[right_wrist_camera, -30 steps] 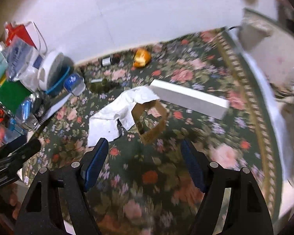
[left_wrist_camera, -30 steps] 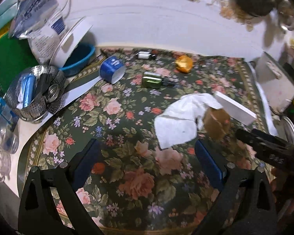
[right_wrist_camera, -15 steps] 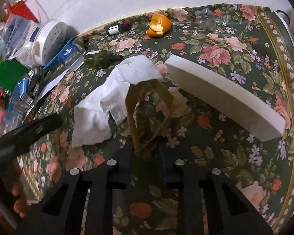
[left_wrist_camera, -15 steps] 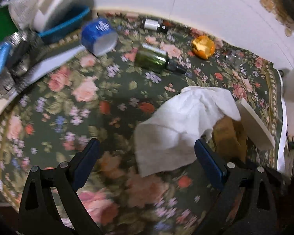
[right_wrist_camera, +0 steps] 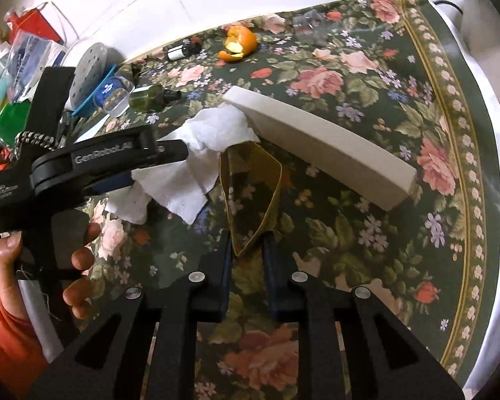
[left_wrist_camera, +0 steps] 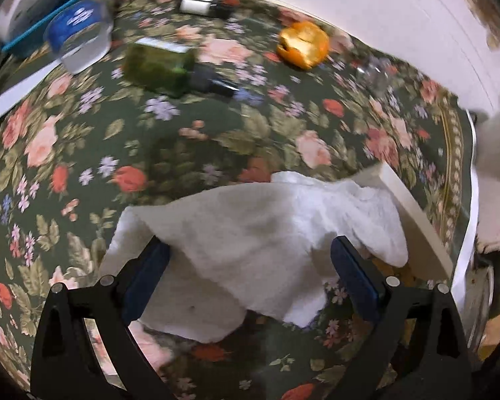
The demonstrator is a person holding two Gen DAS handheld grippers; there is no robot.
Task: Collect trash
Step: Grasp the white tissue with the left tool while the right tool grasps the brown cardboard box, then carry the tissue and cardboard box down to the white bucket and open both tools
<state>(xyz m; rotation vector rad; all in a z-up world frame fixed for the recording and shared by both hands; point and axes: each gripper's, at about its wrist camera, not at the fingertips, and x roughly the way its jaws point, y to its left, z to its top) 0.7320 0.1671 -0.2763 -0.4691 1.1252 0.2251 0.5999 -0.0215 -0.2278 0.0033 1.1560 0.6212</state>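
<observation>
Open floral-clothed worktop (right_wrist_camera: 366, 233) lies right of the long white foam block (right_wrist_camera: 320, 143); bottles, an orange peel (right_wrist_camera: 240, 45) and clutter crowd the far-left edge.

Warm, fairly dim indoor light. The left wrist view is motion-blurred, most at the upper left; the right wrist view is sharper. Fisheye bending and dark vignetting fill the corners.

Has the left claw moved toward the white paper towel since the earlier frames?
Yes. The left claw has come down over the paper towel, away from the blue cup.
</observation>
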